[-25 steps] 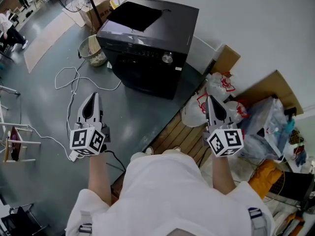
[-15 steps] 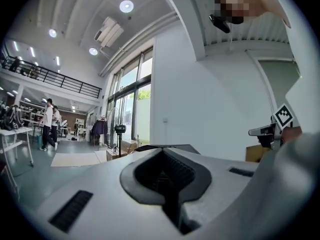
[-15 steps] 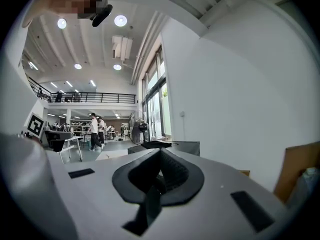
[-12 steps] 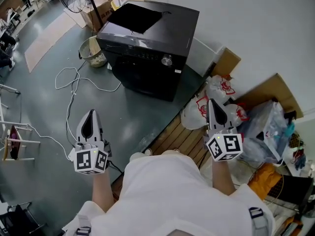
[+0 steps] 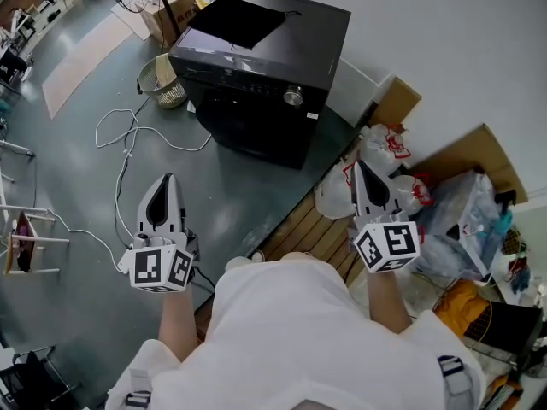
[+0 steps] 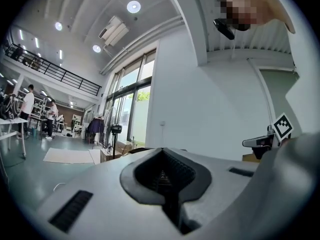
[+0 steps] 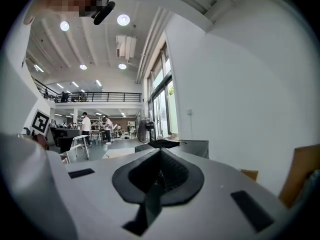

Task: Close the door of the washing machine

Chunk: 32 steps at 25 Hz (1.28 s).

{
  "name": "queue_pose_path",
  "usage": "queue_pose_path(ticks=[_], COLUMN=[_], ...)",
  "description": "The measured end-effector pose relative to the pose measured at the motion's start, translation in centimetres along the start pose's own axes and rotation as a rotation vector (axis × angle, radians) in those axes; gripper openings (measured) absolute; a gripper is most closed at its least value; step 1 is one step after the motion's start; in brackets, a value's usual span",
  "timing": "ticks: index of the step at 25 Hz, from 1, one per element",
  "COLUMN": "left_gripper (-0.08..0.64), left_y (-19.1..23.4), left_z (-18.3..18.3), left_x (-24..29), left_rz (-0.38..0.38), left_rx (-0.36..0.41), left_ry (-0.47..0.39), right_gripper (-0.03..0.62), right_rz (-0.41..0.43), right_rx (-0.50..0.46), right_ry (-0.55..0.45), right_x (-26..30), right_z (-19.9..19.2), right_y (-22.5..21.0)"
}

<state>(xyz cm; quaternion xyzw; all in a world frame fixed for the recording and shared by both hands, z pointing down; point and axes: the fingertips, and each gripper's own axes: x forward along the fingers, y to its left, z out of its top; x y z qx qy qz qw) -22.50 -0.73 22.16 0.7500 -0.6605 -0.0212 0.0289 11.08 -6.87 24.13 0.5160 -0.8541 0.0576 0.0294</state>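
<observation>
Head view is showing the washing machine (image 5: 265,54) sitting at eleven o'clock, well apart from the left hand-held gripper (image 5: 166,180) and right hand-held gripper (image 5: 360,167), both closed and empty. Its door (image 5: 249,131) is probably rigid and hinged, needing a flat push.

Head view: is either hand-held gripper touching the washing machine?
No, the left hand-held gripper and right hand-held gripper hang apart from the washing machine.

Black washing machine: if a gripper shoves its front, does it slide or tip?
Likely neither. The washing machine is a wide, squat box standing flat on the floor, so tipping seems unlikely. Its bulk suggests it is heavy. On that smooth-looking floor, a hard shove might scoot it slightly toward the wall behind.
</observation>
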Motion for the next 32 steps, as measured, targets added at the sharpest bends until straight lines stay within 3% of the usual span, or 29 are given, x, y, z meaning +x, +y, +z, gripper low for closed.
queue_pose_path(ticks=[12,32], left_gripper=[0.005,0.005], left_y=[-0.3,-0.5], left_z=[-0.4,-1.5], left_x=[0.6,-0.6], left_rz=[-0.013,0.010], left_rx=[-0.006,-0.025], left_ry=[0.010,0.015], right_gripper=[-0.003,-0.003], right_rz=[-0.010,0.059], right_rx=[-0.030,-0.026], right_ry=[-0.005,-0.008], right_x=[0.7,2.2], right_z=[0.1,-0.2], right_y=[0.2,2.2])
